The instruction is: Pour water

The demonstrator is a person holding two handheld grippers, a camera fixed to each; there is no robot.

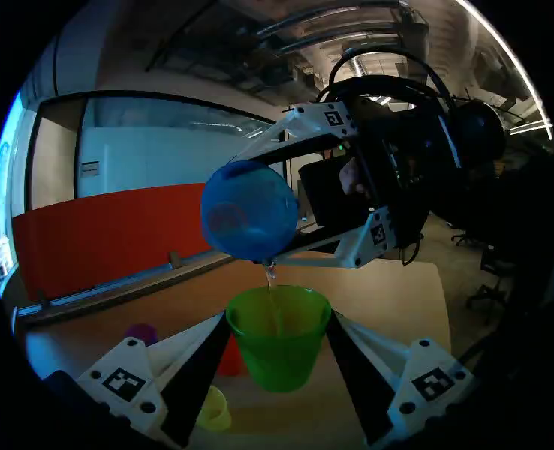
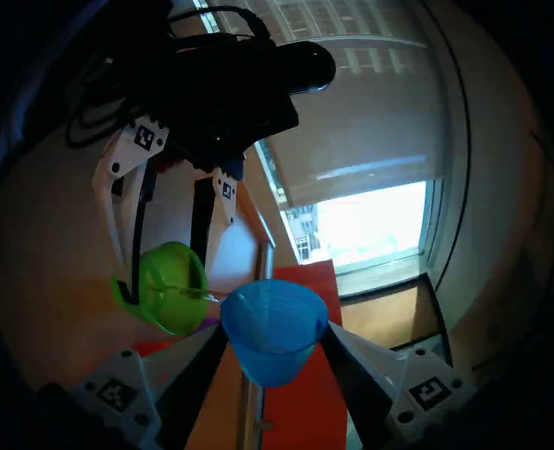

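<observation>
Two hand-held grippers are in use, each closed on a plastic cup.

Markings: every finger carries a square black-and-white marker tag (image 1: 123, 382). A paper notice (image 1: 89, 169) on the glass partition is too small to read.

Left gripper (image 1: 277, 330): both fingers press the sides of the green cup (image 1: 278, 352), jaws parted only to the cup's width. The cup is held upright above the wooden table (image 1: 404, 292).

Right gripper (image 1: 256, 210): in the left gripper view it sits higher, just above the green cup, and is rolled over. Both fingers clamp the blue cup (image 1: 248, 211), which is tipped well past level with its rim lowest. A thin stream of water (image 1: 271, 281) falls from that rim into the green cup. Part of a hand (image 1: 348, 176) shows behind this gripper's body.

The right gripper view shows the room turned on its side, with a bright window (image 2: 367, 225) to the right.

Other items on the table near the green cup:
- a purple cup (image 1: 140, 332)
- a red cup (image 1: 232, 358), partly hidden
- a yellow cup (image 1: 215, 409)
</observation>
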